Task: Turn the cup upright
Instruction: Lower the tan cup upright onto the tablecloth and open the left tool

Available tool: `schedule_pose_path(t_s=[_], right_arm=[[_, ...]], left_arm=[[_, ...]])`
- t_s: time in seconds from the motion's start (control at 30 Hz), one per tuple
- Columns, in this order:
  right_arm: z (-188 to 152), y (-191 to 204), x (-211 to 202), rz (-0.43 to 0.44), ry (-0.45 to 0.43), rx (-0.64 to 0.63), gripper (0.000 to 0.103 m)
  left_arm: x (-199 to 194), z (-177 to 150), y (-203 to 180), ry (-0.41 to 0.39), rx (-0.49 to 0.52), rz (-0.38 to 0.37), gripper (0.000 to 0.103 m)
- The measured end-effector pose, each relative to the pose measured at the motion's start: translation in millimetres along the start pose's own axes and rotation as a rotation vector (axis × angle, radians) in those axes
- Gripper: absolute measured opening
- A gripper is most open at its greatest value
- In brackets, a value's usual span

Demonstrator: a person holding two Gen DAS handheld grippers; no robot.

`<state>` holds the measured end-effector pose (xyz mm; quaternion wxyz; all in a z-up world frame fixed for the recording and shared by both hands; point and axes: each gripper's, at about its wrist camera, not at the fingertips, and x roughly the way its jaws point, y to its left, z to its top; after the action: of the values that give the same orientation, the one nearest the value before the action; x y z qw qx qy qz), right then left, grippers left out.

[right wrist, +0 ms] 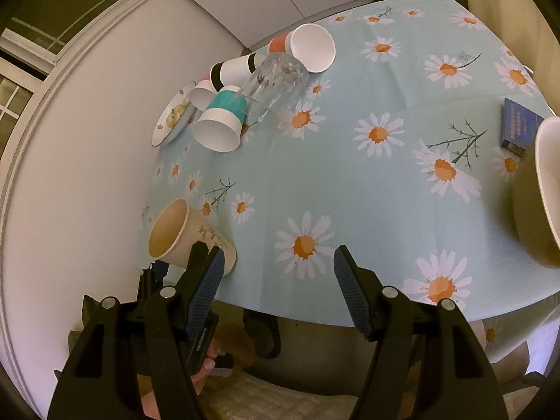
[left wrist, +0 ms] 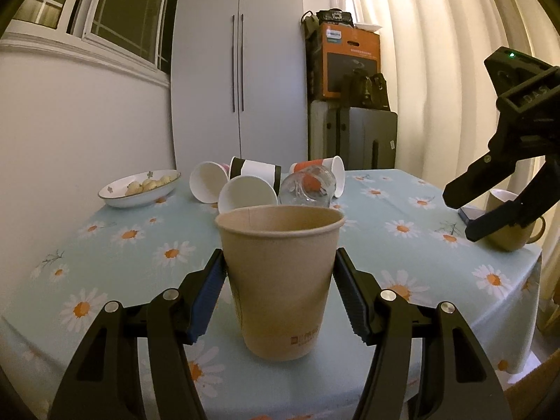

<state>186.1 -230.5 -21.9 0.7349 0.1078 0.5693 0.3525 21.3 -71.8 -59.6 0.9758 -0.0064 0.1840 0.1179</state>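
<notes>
While a jumble of toppled paper cups and a clear glass tumbler lies at the far side of the daisy-print tabletop, beside a shallow dish of small pale pieces of food, a brown paper cup stands upright near the front edge, mouth up. The left gripper brackets it, its ribbed pads just beside the cup's walls on either side; whether they press the paper cannot be told. The right gripper hangs spread and empty above the front edge of the tabletop, well apart from the cup, which sits to its left. A tan mug and a small blue box occupy the right side, the mug cut off by the frame. Print low on the cup is too blurred to read.
</notes>
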Motion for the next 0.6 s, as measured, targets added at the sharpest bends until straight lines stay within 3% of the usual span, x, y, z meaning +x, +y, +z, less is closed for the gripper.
schedule_pose_path(t_s=[0.3, 0.4, 0.6], right_arm=[[-2.1, -0.4, 1.4, -0.006, 0.008, -0.004, 0.065], [-2.1, -0.8, 1.0, -0.008, 0.008, -0.004, 0.065], [-1.7, -1.7, 0.4, -0.008, 0.009, -0.002, 0.065]], left_arm=[[-2.4, -8.3, -1.5, 0.040, 0.008, 0.000, 0.062], [-2.1, -6.4, -2.1, 0.038, 0.000, 0.003, 0.079], [-0.4, -2.8, 1.0, 0.036, -0.012, 0.010, 0.080]])
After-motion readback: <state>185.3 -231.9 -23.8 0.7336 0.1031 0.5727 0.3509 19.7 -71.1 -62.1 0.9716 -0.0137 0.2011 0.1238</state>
